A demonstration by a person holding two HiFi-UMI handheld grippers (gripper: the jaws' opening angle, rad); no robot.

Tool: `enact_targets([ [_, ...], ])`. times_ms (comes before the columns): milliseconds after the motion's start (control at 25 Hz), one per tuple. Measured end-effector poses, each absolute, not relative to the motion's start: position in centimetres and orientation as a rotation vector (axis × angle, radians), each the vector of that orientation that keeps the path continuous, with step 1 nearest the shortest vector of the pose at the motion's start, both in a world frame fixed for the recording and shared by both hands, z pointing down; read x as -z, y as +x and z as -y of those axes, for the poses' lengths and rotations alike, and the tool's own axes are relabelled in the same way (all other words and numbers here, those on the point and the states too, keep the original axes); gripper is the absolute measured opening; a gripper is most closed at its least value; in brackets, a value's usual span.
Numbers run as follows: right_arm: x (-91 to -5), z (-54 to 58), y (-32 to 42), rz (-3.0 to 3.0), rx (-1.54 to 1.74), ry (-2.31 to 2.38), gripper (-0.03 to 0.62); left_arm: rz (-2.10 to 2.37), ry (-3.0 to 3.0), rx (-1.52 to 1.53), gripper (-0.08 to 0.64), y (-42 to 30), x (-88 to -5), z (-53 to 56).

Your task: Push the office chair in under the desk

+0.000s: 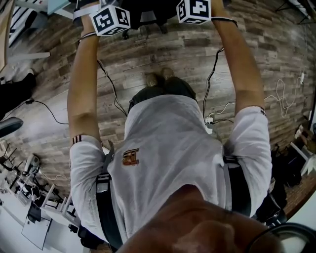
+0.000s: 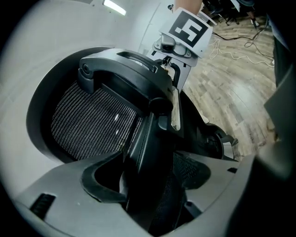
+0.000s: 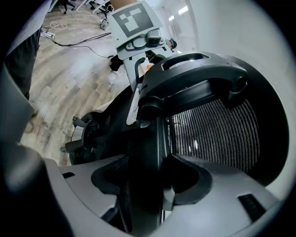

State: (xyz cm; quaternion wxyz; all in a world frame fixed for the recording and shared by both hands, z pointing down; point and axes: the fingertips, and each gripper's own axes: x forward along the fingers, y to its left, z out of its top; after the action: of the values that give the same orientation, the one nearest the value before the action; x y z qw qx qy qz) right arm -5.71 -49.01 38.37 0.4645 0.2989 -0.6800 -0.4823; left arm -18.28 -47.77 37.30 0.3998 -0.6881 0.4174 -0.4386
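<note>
The black office chair (image 1: 148, 17) shows only as a dark shape at the top edge of the head view, between my two outstretched arms. My left gripper (image 1: 111, 20) and right gripper (image 1: 194, 11) are both held out against it. In the left gripper view the chair's mesh backrest (image 2: 92, 122) fills the picture, and my left gripper (image 2: 148, 185) is shut on its black rim. The right gripper's cube (image 2: 187, 30) shows further along that rim. In the right gripper view my right gripper (image 3: 148, 185) is likewise shut on the backrest (image 3: 212, 134) rim. The desk cannot be made out.
Black cables (image 1: 111, 86) and a white power strip (image 1: 209, 121) lie on the wood floor by the person's shoes (image 1: 159, 76). A coiled white cable (image 1: 281, 96) lies to the right. A white bench with small devices (image 1: 24, 212) is at lower left.
</note>
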Motion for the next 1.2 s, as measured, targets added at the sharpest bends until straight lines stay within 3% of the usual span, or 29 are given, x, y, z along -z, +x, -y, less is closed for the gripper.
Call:
enact_targets([
  [1200, -38.0, 60.7, -5.2, 1.696, 1.191, 0.720, 0.259, -1.108, -1.730, 1.155, 0.344, -17.9, -37.2, 58.9],
])
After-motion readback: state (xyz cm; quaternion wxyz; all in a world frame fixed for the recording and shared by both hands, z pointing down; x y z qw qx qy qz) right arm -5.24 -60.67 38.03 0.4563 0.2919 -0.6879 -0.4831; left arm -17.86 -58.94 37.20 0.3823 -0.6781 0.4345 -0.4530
